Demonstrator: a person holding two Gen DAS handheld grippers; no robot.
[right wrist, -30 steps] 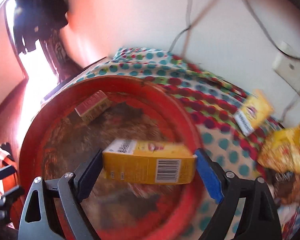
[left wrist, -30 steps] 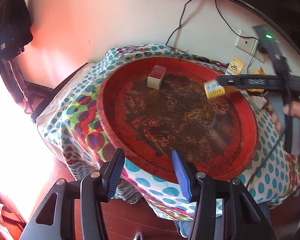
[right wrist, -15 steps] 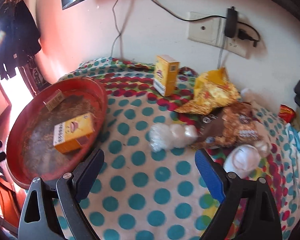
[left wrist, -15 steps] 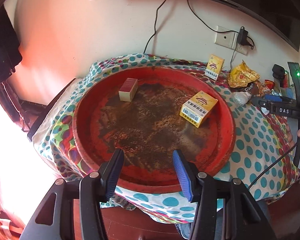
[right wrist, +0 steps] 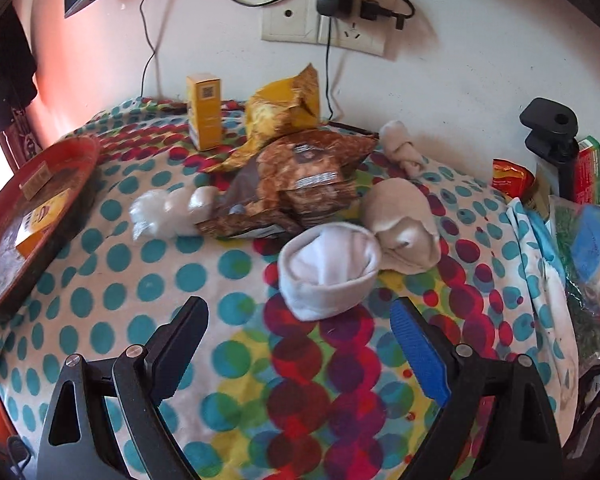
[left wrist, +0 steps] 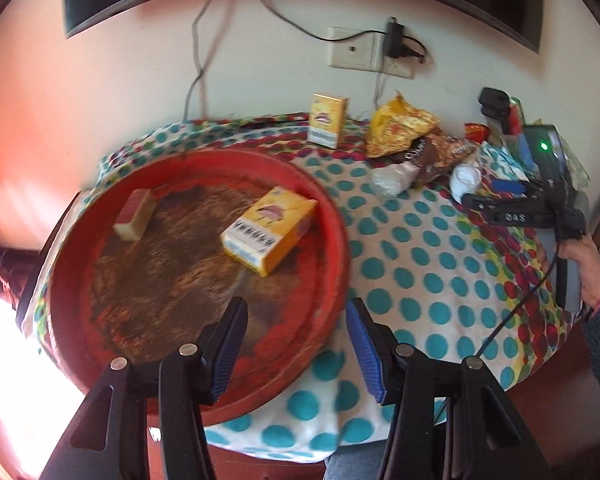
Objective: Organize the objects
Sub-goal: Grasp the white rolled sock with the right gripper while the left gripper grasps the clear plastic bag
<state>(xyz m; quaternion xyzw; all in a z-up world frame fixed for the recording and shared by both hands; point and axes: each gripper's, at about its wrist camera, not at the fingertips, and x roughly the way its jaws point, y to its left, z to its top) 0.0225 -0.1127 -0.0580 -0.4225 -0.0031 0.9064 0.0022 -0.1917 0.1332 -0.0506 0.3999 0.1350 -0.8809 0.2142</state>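
A round red tray [left wrist: 332, 216] [right wrist: 80, 156] sits on the left of the dotted cloth. In it lie a yellow box [left wrist: 268, 234] [right wrist: 40, 220] and a small red-and-cream box [left wrist: 134, 220]. My left gripper [left wrist: 296, 344] is open and empty over the tray's near rim. My right gripper [right wrist: 300, 344] is open and empty, just in front of a rolled white sock [right wrist: 328, 272]. It also shows at the right of the left wrist view [left wrist: 500, 204]. A second yellow box [left wrist: 327, 125] [right wrist: 205, 110] stands upright by the wall.
A yellow snack bag [right wrist: 284, 108], a brown snack bag [right wrist: 304, 176], a clear plastic wrap [right wrist: 168, 212] and beige socks [right wrist: 408, 224] lie mid-table. A black clamp [right wrist: 552, 136] and packets [right wrist: 588, 240] crowd the right edge. A wall socket with cables [right wrist: 328, 16] is behind.
My right gripper let go of the yellow box in the tray and swung right to the socks. My left gripper's view shifted right.
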